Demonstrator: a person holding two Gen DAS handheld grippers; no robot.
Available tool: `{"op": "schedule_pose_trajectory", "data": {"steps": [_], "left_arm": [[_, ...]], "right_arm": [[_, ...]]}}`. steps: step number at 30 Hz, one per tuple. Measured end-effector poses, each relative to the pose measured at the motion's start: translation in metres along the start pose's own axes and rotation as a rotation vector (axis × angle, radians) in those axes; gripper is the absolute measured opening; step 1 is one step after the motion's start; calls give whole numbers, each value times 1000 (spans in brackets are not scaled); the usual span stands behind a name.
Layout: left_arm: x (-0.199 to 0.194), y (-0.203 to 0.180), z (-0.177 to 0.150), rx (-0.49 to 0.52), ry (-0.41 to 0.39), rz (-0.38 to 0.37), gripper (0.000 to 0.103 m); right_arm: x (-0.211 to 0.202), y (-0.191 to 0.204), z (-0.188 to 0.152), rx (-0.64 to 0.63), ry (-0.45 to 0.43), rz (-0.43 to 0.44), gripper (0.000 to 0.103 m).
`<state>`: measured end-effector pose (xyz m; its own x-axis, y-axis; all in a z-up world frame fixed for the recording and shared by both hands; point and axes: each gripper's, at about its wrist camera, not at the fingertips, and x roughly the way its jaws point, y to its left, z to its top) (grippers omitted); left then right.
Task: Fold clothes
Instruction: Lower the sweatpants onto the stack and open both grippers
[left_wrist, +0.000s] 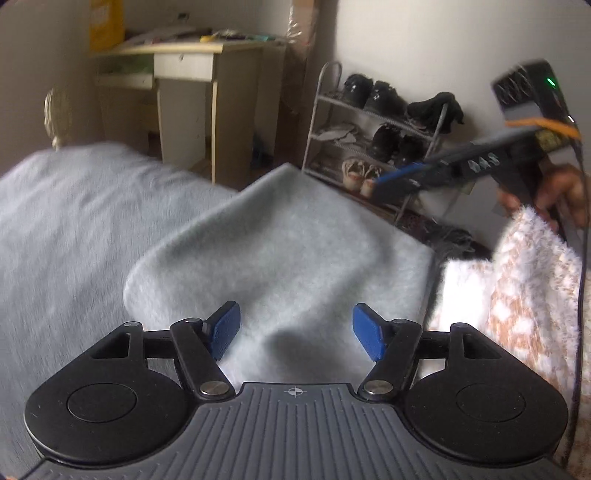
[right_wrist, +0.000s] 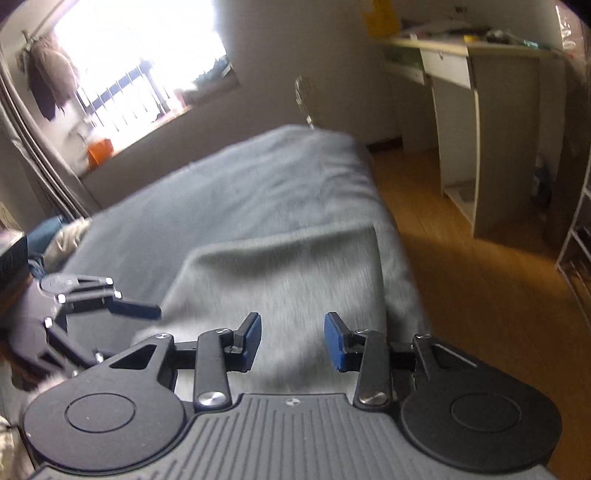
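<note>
A pale grey fleecy garment (left_wrist: 280, 251) lies folded over near the corner of the bed, with a soft crease across it. In the right wrist view the garment (right_wrist: 280, 266) reaches the bed's right edge. My left gripper (left_wrist: 295, 328) hovers over its near edge, open, blue pads (left_wrist: 225, 330) wide apart and nothing between them. My right gripper (right_wrist: 294, 339) is also open and empty above the cloth. The right gripper (left_wrist: 380, 184) shows side-on at upper right of the left wrist view, held by a hand (left_wrist: 561, 192). The left gripper (right_wrist: 136, 310) appears at the left of the right wrist view.
The bed (left_wrist: 74, 221) has a blue-grey cover. A fuzzy white-and-orange sleeve (left_wrist: 524, 295) is at the right. Beyond the bed stand a shoe rack (left_wrist: 373, 125) and a desk (right_wrist: 480, 110) on the wooden floor (right_wrist: 480, 277). A bright window (right_wrist: 140, 74) is at the far left.
</note>
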<state>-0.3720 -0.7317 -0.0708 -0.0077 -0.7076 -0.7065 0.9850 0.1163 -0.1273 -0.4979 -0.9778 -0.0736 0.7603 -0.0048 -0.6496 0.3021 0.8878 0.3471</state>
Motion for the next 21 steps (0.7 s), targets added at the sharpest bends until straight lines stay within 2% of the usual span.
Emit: {"op": "schedule_pose_trajectory", "data": {"steps": [2, 3, 4, 5, 7, 8, 9, 11, 15, 19, 21], "left_arm": [[12, 5, 9, -40, 7, 21, 70], [22, 16, 11, -86, 28, 32, 74], [34, 28, 12, -151, 75, 37, 77], [44, 40, 12, -224, 115, 47, 75], [47, 56, 13, -345, 133, 52, 73], [44, 61, 17, -387, 139, 54, 73], [37, 64, 22, -402, 141, 59, 73], [14, 68, 35, -405, 132, 67, 74], [-57, 80, 51, -400, 95, 79, 77], [-122, 85, 51, -419, 46, 117, 78], [-141, 86, 47, -444, 25, 130, 79]], "right_arm": [[15, 1, 16, 10, -26, 4, 41], [27, -1, 23, 37, -27, 5, 41], [39, -3, 29, 63, -27, 7, 41], [52, -5, 34, 90, -22, 0, 41], [88, -9, 32, 142, 80, -120, 40], [105, -11, 30, 166, 138, -189, 40], [111, -10, 28, 187, 159, -228, 40], [90, -5, 33, 207, 133, -252, 41], [31, 19, 40, 264, 59, -276, 41], [-28, 52, 41, 336, -19, -288, 43], [-58, 68, 42, 372, -58, -294, 43]]}}
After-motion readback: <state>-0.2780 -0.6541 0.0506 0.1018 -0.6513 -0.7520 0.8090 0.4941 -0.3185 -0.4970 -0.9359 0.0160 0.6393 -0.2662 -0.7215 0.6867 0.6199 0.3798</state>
